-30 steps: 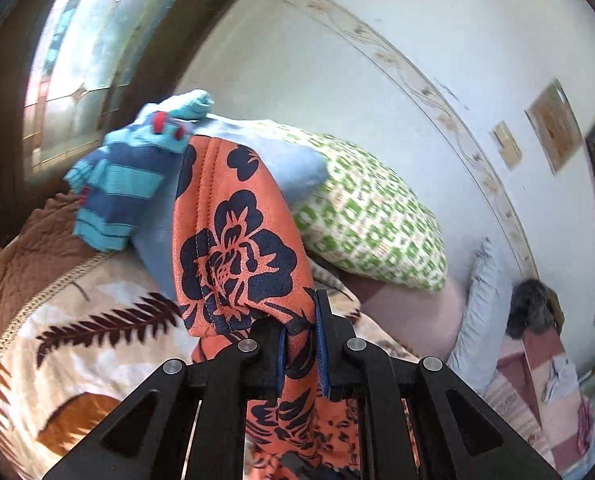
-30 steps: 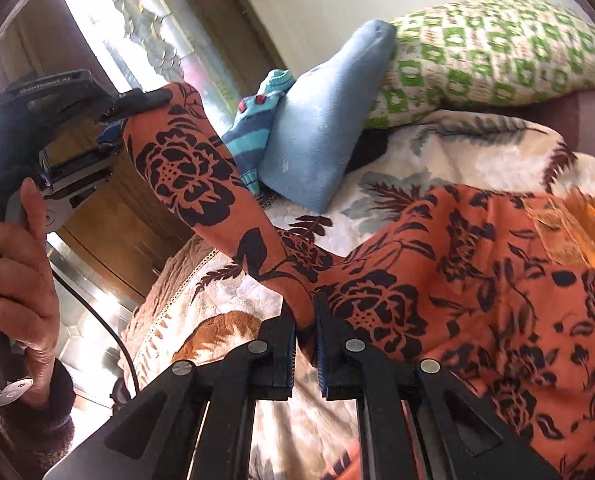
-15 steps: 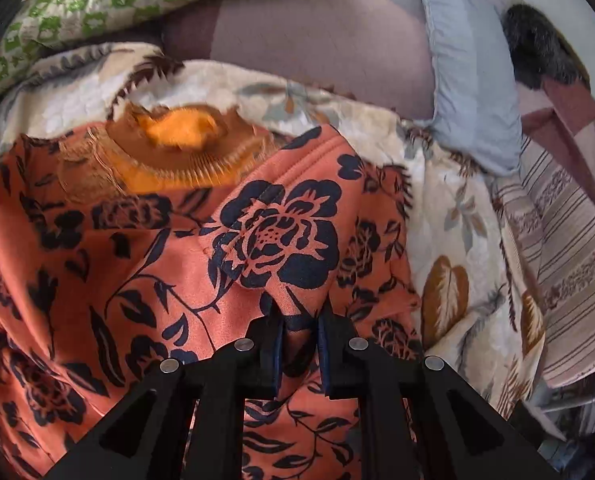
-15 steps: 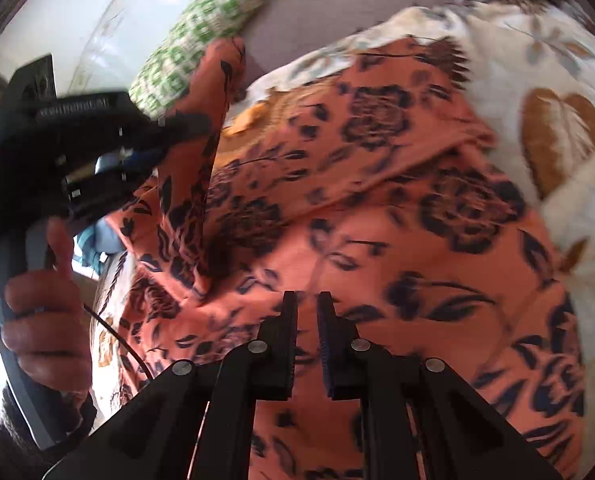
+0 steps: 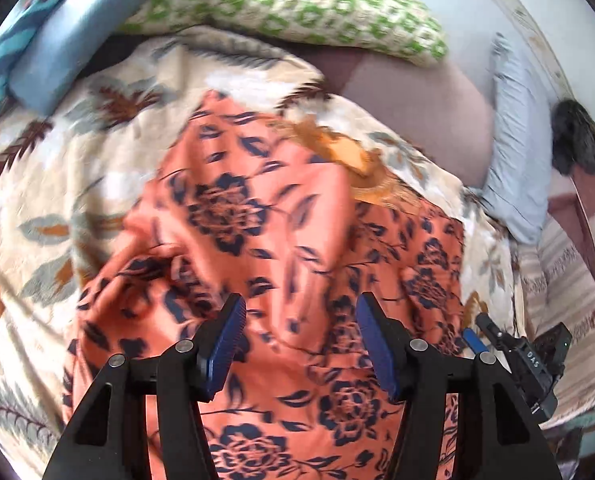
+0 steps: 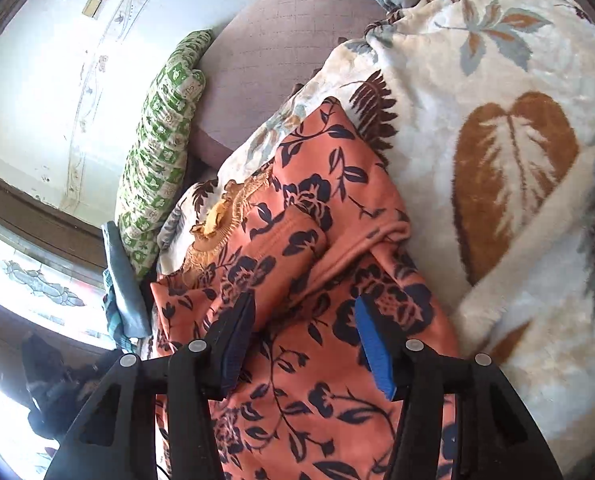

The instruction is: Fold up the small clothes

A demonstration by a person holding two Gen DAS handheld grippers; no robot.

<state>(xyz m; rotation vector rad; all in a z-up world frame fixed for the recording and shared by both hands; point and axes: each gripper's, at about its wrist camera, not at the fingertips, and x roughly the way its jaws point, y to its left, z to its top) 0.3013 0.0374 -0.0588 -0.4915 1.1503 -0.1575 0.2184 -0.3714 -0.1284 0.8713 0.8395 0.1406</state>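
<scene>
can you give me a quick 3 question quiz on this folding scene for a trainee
1. True or false: the left gripper is clamped on the orange floral garment.
2. The garment lies on: A) a bare wooden table B) a leaf-print blanket C) a tiled floor.
3. Fill in: a sleeve is folded across the garment's ____.

Key:
1. False; its jaws stand apart with no cloth between them, as do those of the right gripper.
2. B
3. body

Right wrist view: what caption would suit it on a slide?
Open right gripper above an orange floral garment, sleeve folded across, on a leaf-print blanket.
</scene>
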